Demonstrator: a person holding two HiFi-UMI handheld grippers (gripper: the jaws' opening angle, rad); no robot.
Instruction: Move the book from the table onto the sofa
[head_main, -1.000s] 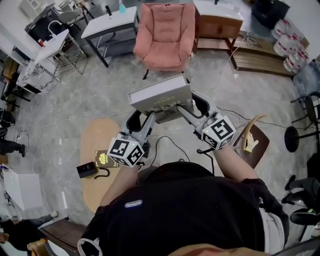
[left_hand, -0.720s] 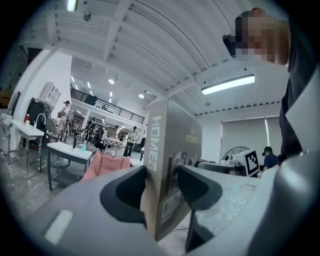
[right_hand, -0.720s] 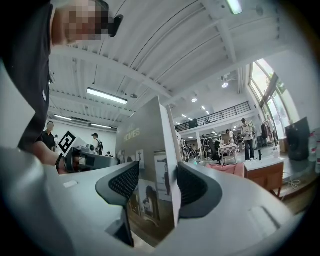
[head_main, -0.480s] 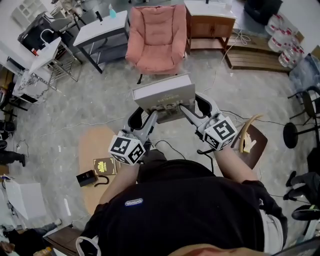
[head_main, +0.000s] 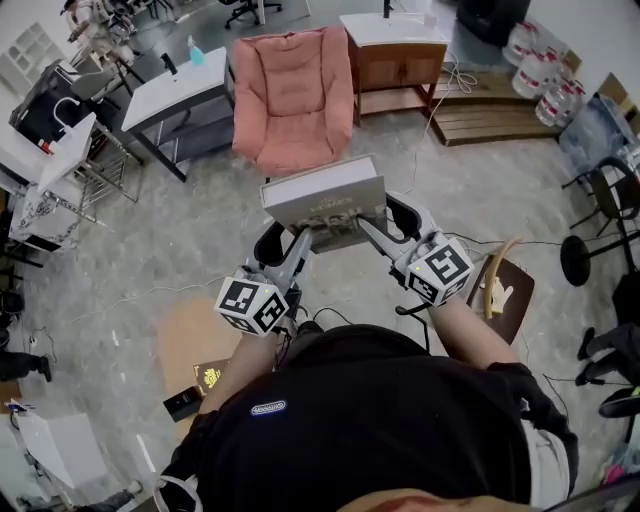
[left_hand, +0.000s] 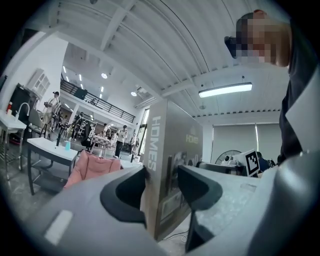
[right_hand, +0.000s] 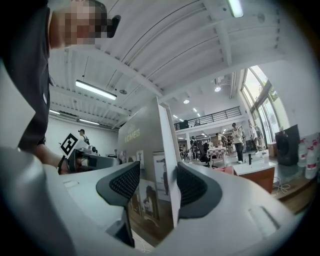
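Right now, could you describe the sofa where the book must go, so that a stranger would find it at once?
Look across the grey floor, straight beyond the held book. There, between a white table and a brown wooden cabinet, stands the sofa. It is the only pink, padded seat in view.

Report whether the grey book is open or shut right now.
Shut. The large grey book shows its covers flat together, with the left gripper and right gripper clamped across its whole thickness.
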